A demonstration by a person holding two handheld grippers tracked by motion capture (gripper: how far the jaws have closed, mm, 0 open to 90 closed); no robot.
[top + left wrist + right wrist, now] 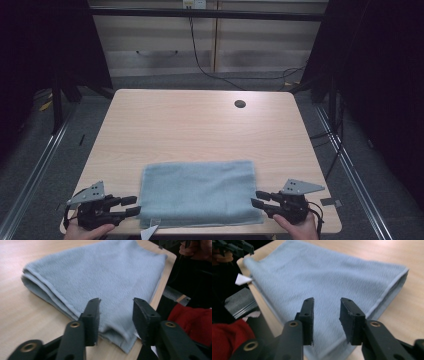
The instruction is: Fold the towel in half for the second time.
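Pale blue-grey towel [199, 192], folded flat, fuzzy nap, hemmed layers stacked, near edge of counter [200, 125]. Left gripper [131, 206], right gripper [257, 198]: jaws apart, empty, flanking towel ends.

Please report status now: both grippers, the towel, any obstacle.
Left gripper open, right gripper open, one at each end. Grey towel folded, flat at near table edge, released. Nothing in the way.

A folded towel [199, 192] lies on the worktop [200, 125] at its near edge, midway across. The left gripper [131, 206] sits just beside the towel's left end, the right gripper [259, 198] at its right end — both facing inward. A round hole [240, 104] lies far behind, toward the right.
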